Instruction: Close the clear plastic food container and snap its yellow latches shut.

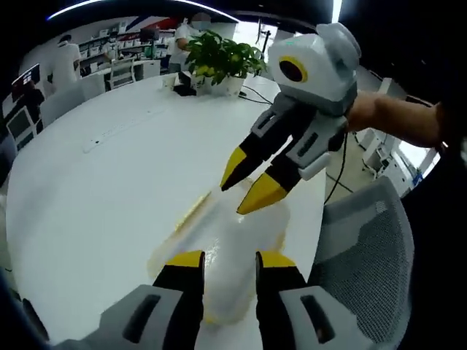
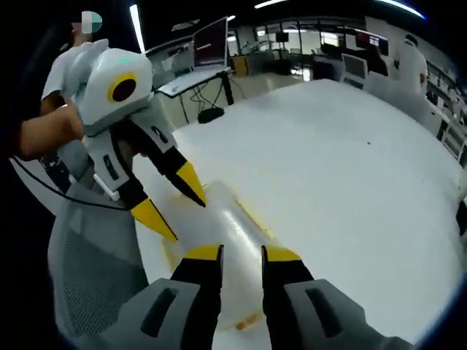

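Observation:
A clear plastic food container lies on the white table near its edge, hard to make out against the surface. A yellow latch runs along its left side. My left gripper is open, its yellow-tipped jaws straddling the container's near end. The right gripper comes down from the upper right, open, tips just above the far end. In the right gripper view the container shows a yellow latch. My right gripper stands open over it, facing the left gripper.
A grey mesh chair stands tight against the table edge beside the container, also seen as the chair. A potted plant and small items sit at the table's far end. People, desks and monitors fill the background.

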The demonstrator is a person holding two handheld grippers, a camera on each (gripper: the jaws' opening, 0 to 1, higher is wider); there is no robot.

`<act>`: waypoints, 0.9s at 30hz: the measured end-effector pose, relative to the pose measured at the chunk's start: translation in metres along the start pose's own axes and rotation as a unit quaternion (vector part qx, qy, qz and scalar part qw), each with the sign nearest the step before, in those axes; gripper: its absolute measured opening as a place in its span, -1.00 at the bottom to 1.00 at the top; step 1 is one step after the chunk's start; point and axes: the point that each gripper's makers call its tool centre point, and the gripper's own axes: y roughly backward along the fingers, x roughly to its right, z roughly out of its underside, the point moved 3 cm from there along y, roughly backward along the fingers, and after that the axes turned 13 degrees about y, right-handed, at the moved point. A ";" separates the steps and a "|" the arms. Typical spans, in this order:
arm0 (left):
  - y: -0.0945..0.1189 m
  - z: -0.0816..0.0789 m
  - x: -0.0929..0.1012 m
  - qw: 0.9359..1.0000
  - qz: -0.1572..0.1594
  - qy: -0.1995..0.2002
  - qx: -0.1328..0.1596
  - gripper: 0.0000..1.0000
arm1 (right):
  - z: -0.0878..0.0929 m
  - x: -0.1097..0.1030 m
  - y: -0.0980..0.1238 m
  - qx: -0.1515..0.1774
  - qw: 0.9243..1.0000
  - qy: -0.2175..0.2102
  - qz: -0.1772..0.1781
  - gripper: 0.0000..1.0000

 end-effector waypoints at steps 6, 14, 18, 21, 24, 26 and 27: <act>-0.008 -0.004 0.002 1.000 0.007 -0.025 -0.011 -0.64 | -0.006 -0.001 -0.010 -0.004 0.999 0.028 -0.015 -0.71; -0.015 -0.001 0.007 0.998 0.024 -0.055 -0.031 -0.65 | -0.012 -0.001 -0.020 -0.011 0.997 0.062 -0.033 -0.72; -0.015 0.002 0.012 0.997 0.031 -0.069 -0.035 -0.65 | -0.014 0.004 -0.023 -0.016 0.997 0.073 -0.035 -0.66; -0.016 0.005 0.013 0.996 0.030 -0.074 -0.037 -0.64 | -0.014 0.005 -0.025 -0.021 0.996 0.079 -0.047 -0.58; -0.017 0.009 0.016 0.995 0.028 -0.081 -0.041 -0.64 | -0.014 0.008 -0.026 -0.027 0.995 0.087 -0.051 -0.55; -0.017 0.011 0.020 0.995 0.030 -0.084 -0.039 -0.62 | -0.014 0.009 -0.027 -0.029 0.994 0.089 -0.055 -0.54; -0.016 0.012 0.021 0.995 0.031 -0.085 -0.039 -0.61 | -0.014 0.009 -0.027 -0.031 0.994 0.092 -0.056 -0.50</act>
